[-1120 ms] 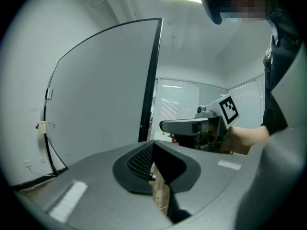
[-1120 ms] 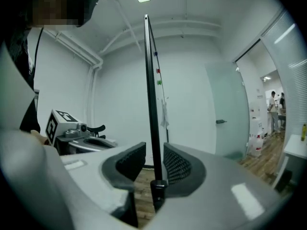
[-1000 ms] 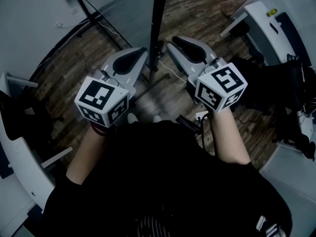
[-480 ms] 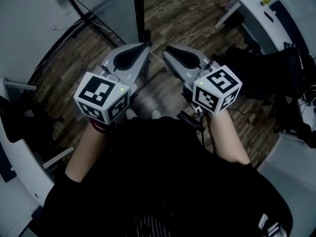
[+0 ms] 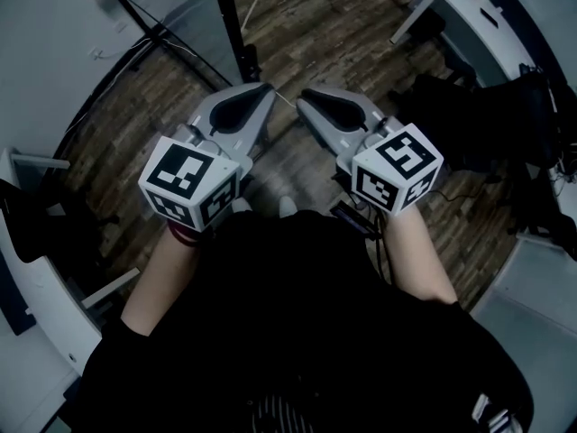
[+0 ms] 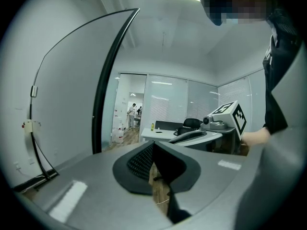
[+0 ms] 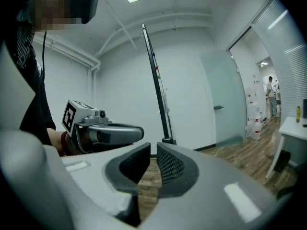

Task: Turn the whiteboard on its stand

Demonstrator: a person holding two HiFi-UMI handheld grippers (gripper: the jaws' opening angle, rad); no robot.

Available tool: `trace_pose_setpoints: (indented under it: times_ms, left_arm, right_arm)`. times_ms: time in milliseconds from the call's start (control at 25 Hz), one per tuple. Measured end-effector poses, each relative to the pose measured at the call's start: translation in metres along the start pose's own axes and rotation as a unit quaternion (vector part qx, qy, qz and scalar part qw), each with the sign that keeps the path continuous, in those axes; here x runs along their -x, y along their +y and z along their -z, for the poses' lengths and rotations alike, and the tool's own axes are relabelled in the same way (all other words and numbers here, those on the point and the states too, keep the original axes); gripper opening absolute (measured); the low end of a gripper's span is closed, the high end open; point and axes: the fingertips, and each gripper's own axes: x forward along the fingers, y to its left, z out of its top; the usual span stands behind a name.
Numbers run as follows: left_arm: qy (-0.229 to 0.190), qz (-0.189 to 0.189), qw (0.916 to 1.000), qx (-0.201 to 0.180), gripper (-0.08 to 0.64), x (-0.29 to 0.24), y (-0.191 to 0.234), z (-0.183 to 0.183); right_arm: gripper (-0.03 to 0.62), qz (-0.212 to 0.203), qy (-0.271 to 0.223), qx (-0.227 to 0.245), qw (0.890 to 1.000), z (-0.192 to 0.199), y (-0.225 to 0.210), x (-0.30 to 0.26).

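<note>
The whiteboard shows in the head view as a black upright frame edge (image 5: pixel 231 25) at the top, beyond both grippers. Held low over the wooden floor, my left gripper (image 5: pixel 263 89) and right gripper (image 5: pixel 305 96) sit side by side and touch nothing. In the left gripper view the board's black frame (image 6: pixel 108 80) curves up on the left, and my left gripper (image 6: pixel 152 146) is shut and empty. The right gripper view has the board edge-on (image 7: pixel 156 80) ahead. My right gripper (image 7: pixel 153 150) is closing, with a narrow gap and nothing between its pads.
White desks stand at the left (image 5: pixel 36 278) and the upper right (image 5: pixel 469 7). Dark bags or chairs (image 5: pixel 505 115) sit at the right. Cables (image 5: pixel 144 21) run along the wall base. A glass door (image 7: pixel 223 104) is behind the board, and people (image 6: pixel 132 114) stand far off.
The board's black upright, which stood between the two grippers, now lies farther off at the upper left. Both grippers have drawn closer together and hold nothing.
</note>
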Motion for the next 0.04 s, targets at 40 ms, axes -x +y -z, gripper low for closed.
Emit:
trace_pose_setpoints:
  times_ms: [40]
  left_arm:
    - [0.004,0.0,1.0,0.0,0.002,0.0011,-0.0009,0.0029]
  right_arm:
    - [0.046,-0.004,0.001,-0.002,1.0,0.0022,0.0031,-0.0009]
